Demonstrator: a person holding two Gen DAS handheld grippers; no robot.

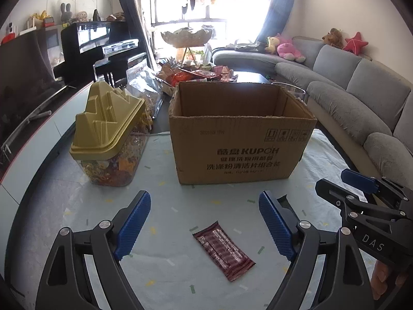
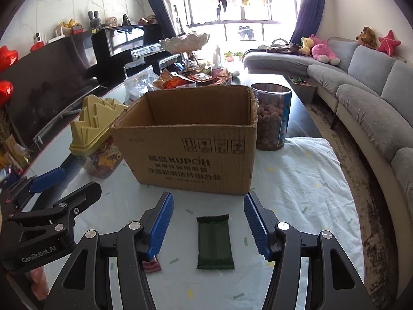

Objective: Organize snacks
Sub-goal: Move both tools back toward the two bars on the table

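Sunlit living-room surroundings are framing the left wrist view: a grey curved sofa is running along the 2 o'clock side and a black piano is standing at 11 o'clock. On the pale confetti-patterned cloth covering the worktop, an open brown cardboard box is sitting at 12 o'clock, with a clear snack jar with a yellow mountain-shaped lid just beside it at 10 o'clock. The left gripper is hovering with its blue fingers spread wide, and a dark red snack bar wrapper is lying flat between them, untouched.

From the right wrist view, the same box is sitting at 12 o'clock, and a clear round tub of brown nuts is standing just beside it at 1 o'clock. The right gripper is holding its fingers apart around a dark green snack bar wrapper, which is resting on the cloth without contact.
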